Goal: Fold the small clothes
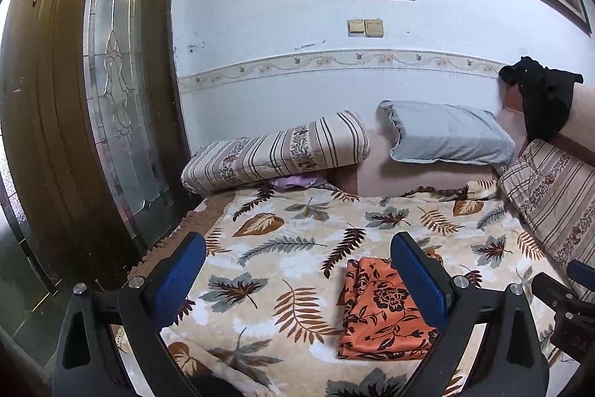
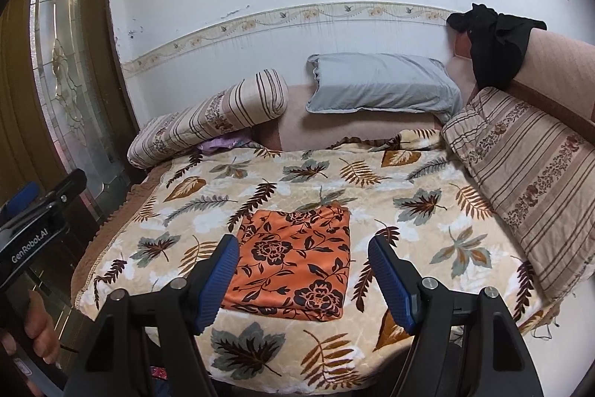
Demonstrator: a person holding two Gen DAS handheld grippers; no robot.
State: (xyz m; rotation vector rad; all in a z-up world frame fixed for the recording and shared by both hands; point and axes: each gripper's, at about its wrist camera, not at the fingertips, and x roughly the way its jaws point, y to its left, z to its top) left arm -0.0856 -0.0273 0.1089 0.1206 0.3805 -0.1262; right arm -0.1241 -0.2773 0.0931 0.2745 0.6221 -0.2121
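Note:
An orange cloth with a black flower print [image 2: 293, 261] lies folded into a flat rectangle on the leaf-patterned blanket [image 2: 409, 211]. In the left wrist view the same orange cloth [image 1: 379, 311] sits just left of the right-hand finger. My right gripper [image 2: 303, 257] hovers over the cloth's near part, open, its blue pads apart and nothing pinched. My left gripper [image 1: 297, 253] is open too, held above the blanket to the left of the cloth with nothing between its pads. The left gripper's body and the hand holding it [image 2: 37, 326] show at the left edge of the right wrist view.
A striped bolster [image 2: 208, 118], a grey pillow [image 2: 379, 84] and a striped cushion [image 2: 528, 173] line the bed's far and right sides. A black garment [image 2: 494, 43] hangs over the headboard. A purple cloth [image 2: 223, 144] peeks from under the bolster. A wooden glass-panelled door [image 1: 111, 99] stands left.

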